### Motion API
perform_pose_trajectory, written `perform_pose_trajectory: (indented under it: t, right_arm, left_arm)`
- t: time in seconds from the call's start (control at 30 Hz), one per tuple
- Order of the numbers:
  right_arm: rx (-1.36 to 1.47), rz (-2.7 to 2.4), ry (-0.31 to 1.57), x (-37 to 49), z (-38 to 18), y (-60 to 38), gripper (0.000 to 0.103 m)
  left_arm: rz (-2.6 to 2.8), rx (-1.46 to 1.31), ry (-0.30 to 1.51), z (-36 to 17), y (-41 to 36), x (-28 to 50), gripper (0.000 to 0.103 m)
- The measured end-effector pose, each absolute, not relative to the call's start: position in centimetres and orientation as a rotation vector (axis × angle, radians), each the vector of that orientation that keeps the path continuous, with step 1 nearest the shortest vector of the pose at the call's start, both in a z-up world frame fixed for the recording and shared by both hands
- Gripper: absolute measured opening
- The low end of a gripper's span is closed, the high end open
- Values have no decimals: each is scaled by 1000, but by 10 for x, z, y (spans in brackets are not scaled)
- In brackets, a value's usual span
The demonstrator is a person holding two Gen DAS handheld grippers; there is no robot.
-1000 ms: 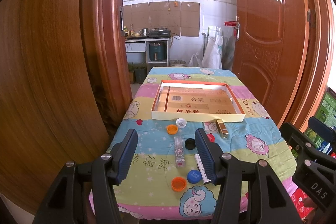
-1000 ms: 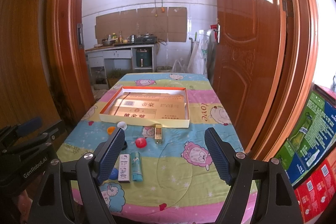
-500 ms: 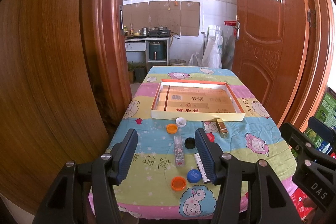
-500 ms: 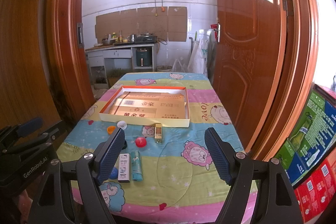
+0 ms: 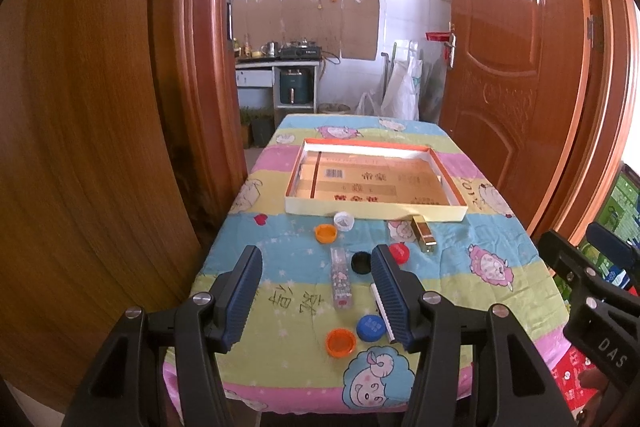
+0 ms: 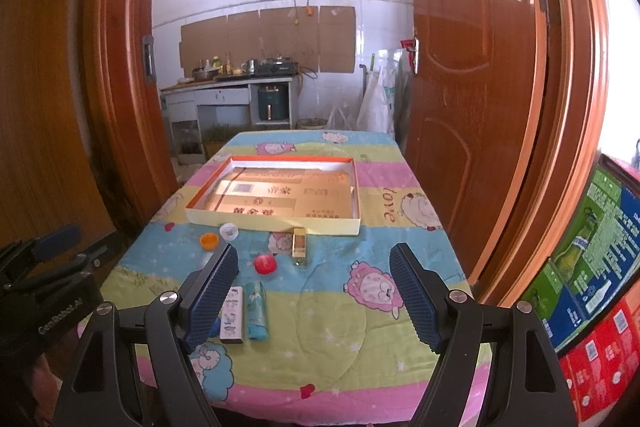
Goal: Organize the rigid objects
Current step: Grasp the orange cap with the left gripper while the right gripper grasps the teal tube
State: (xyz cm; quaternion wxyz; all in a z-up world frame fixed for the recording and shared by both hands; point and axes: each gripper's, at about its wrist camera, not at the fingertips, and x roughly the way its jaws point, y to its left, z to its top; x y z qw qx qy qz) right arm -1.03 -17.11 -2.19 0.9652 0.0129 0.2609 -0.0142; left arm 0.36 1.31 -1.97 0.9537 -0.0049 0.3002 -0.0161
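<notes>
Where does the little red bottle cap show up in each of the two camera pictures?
Left wrist view: the red cap lies just past the tip of the gripper's right finger, partly hidden by it, right of the black cap.
Right wrist view: the red cap lies in the open, right of the tip of that gripper's left finger.
Shared landmark: the gold lighter lies to the cap's right in both.

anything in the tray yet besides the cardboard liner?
No. In the left wrist view the tray holds only its printed cardboard liner; the caps, like the red cap, lie on the tablecloth.
</notes>
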Motion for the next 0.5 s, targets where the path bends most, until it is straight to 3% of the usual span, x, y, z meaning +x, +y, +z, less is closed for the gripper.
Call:
perform_pose_trajectory:
  t: [0.5]
  right_arm:
    - [55,29,675,20,-85,-182,80]
  left_arm:
    - [-161,62,767,-116,5,6,57]
